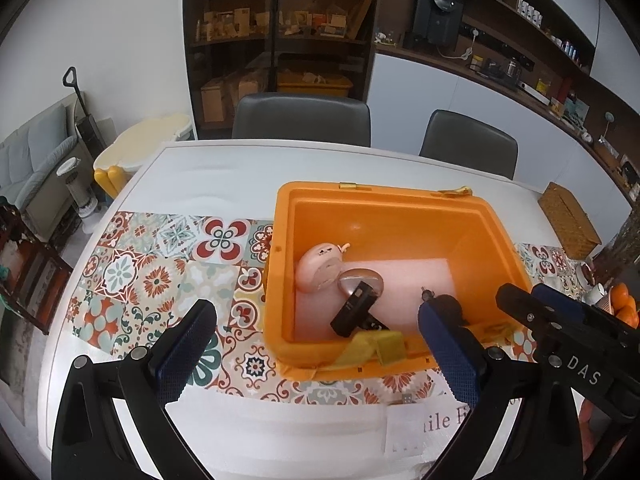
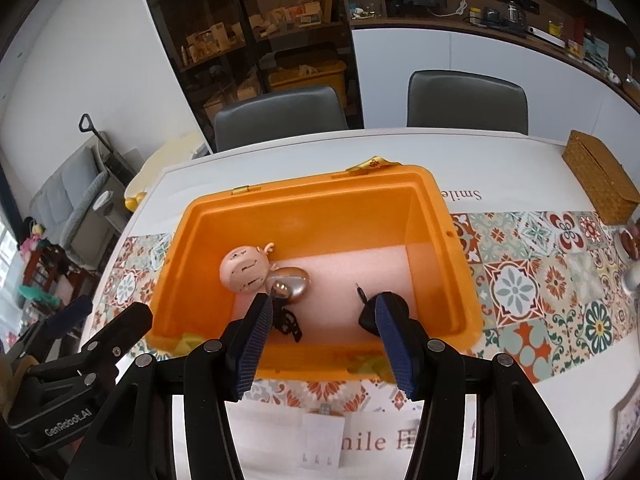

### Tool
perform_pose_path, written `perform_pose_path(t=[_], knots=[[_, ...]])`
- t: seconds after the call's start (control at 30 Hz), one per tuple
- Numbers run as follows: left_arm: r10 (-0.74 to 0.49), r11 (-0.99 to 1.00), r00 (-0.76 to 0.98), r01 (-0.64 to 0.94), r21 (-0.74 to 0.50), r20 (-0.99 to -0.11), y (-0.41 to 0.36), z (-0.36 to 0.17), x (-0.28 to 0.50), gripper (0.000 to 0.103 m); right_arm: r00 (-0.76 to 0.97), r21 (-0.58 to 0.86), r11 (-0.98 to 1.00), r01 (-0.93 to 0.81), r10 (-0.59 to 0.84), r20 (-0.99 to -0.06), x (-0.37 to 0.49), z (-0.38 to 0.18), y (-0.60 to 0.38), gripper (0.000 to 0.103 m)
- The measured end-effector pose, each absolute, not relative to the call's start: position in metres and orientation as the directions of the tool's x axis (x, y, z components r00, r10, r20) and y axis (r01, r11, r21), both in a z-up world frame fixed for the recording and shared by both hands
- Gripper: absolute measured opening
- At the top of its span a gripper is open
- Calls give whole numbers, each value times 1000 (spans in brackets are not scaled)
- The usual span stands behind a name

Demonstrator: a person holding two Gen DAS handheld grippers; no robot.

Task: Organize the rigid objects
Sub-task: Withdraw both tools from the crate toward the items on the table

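Patterned tiles cover the table (image 2: 520,280); both tongs, left (image 1: 320,344) wide and right (image 2: 324,340) partly parted, are held empty over the orange bin (image 2: 440,208), where a pink toy head (image 2: 244,268), metallic dome (image 2: 290,280) and black tools (image 2: 368,312) are already stowed, little seemingly left

Right claw (image 2: 324,312) gapes empty above orange bin (image 2: 444,236)

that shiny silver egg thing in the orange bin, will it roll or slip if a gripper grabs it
Probably both. The silver egg-shaped object looks smooth, glossy and rounded, so pads may slide off its curve. It leans between the pink figure and a black device, so nudging either could let it roll across the foam liner.
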State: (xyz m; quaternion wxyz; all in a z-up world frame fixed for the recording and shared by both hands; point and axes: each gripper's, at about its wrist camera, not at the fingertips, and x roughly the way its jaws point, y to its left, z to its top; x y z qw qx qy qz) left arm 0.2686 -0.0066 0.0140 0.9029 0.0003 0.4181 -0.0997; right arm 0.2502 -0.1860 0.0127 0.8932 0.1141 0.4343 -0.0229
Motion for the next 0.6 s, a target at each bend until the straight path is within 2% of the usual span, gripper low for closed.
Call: perform_pose_path(t=[0.6], knots=[[-215, 968, 602, 237, -86, -769, -11, 9, 224, 103, 613, 206, 960, 190, 48, -788, 191, 9, -192, 54]])
